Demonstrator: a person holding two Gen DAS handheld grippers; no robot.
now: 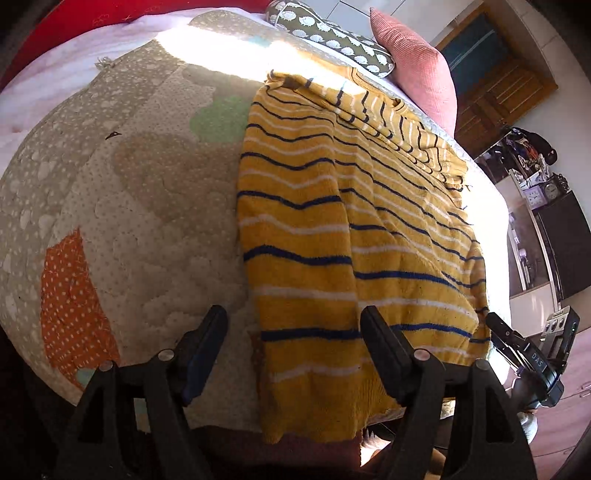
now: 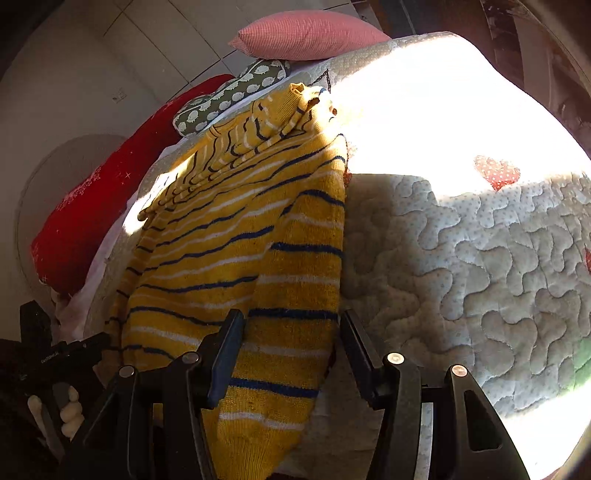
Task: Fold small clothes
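Note:
A small yellow knit sweater (image 1: 343,236) with navy and white stripes lies on a quilted bedspread (image 1: 140,206), both sleeves folded in over the body. My left gripper (image 1: 293,325) is open and empty, hovering over the sweater's near hem, its right finger (image 1: 384,350) above the fabric. My right gripper (image 2: 291,332) is open and empty above the folded sleeve (image 2: 295,295) at the near end of the sweater (image 2: 221,236). The right gripper also shows at the lower right of the left wrist view (image 1: 524,354).
A pink pillow (image 1: 417,70), a patterned green cushion (image 1: 332,33) and a red cushion (image 2: 96,199) lie at the head of the bed. Strong sunlight washes out part of the quilt (image 2: 424,110). Furniture and shelves (image 1: 535,192) stand to the right.

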